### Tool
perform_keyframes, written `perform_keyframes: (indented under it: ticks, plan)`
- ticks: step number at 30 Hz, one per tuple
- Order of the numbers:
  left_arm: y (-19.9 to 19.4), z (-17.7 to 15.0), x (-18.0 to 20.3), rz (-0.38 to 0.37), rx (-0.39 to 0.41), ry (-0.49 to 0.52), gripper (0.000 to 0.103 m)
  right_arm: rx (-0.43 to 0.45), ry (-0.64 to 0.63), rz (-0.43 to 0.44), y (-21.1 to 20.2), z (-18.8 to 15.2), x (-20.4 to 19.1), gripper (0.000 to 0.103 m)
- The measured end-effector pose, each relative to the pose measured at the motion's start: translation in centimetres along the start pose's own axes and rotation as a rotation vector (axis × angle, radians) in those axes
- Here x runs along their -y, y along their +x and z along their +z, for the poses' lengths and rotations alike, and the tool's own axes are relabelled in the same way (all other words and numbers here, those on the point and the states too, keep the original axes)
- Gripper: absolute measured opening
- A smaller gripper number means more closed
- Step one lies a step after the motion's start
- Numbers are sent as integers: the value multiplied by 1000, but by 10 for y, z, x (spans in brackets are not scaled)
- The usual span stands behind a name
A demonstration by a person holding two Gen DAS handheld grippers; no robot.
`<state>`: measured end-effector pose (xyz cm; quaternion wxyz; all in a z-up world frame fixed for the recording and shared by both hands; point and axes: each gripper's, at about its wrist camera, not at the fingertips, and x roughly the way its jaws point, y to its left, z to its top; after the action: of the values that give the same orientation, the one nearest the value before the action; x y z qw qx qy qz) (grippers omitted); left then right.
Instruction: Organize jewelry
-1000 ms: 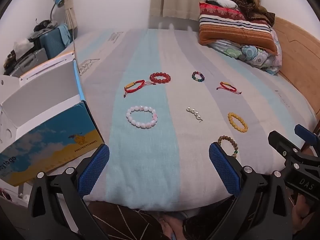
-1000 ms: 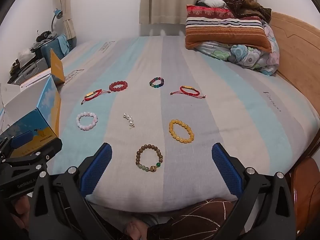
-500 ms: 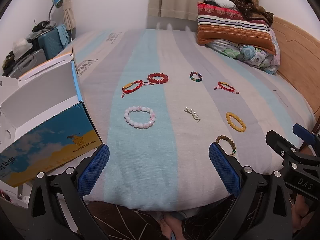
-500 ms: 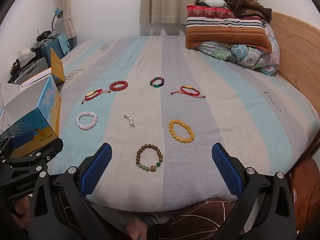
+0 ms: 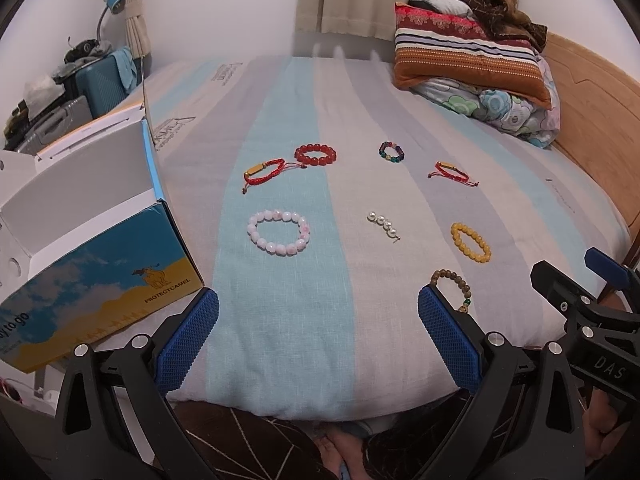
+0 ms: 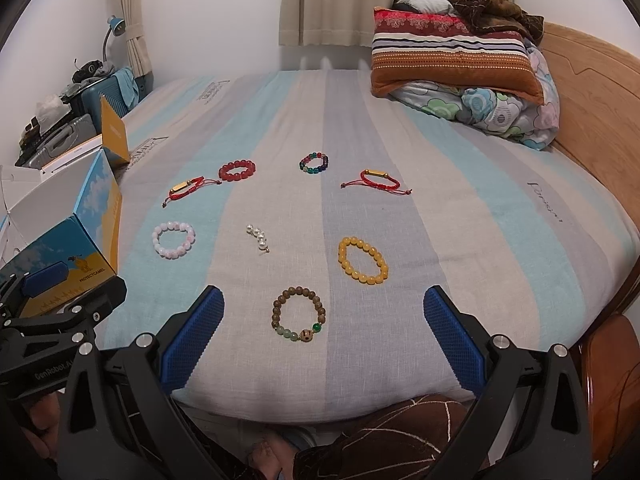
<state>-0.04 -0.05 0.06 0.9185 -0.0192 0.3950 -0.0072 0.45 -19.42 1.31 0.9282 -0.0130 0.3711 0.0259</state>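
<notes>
I find the task not yet begun: my left gripper [image 5: 318, 334] and right gripper [image 6: 323, 334] both hover at the near edge of the bed [image 6: 500, 216], jaws wide apart and holding nothing. All eight pieces lie loose and well apart on the striped cover, from the brown bead bracelet [image 6: 299, 314] nearest me to the red bead bracelet [image 6: 237, 170] farther back, and all remain to be gathered. The open box [image 5: 96, 264] at the left looks to me the likely receptacle.

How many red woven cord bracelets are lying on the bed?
2: one red woven cord bracelet at far left beside the red bead bracelet, another red cord bracelet at far right.
</notes>
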Motion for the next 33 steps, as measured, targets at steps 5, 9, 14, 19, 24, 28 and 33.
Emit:
perform_keyframes:
  ticks: [5,9,14,19,24,28,33]
  plan:
    - [0,0,0,2,0,3,97,-2,-1,0,-1,-1,1,96]
    - [0,0,0,-2,0,2,97,-5,0,-2,0,0,0,96]
    - [0,-1,-1,-7,0,-4,97,-4,-1,-2,0,0,0,96]
    - [-1,-1,0,-7,0,-1,97,-3,-1,-4,0,-1,-1,96]
    - [-1,-1,1,-7,1,-1,97,-4,-1,-2,-1,-1,0,96]
    - [-2,-2,0,-7,1,-2,97,-4,-1,-2,-1,-1,0,96]
    - [-2,-2,1,4,4,2,97,-4,-1,-1,-1,-1,0,96]
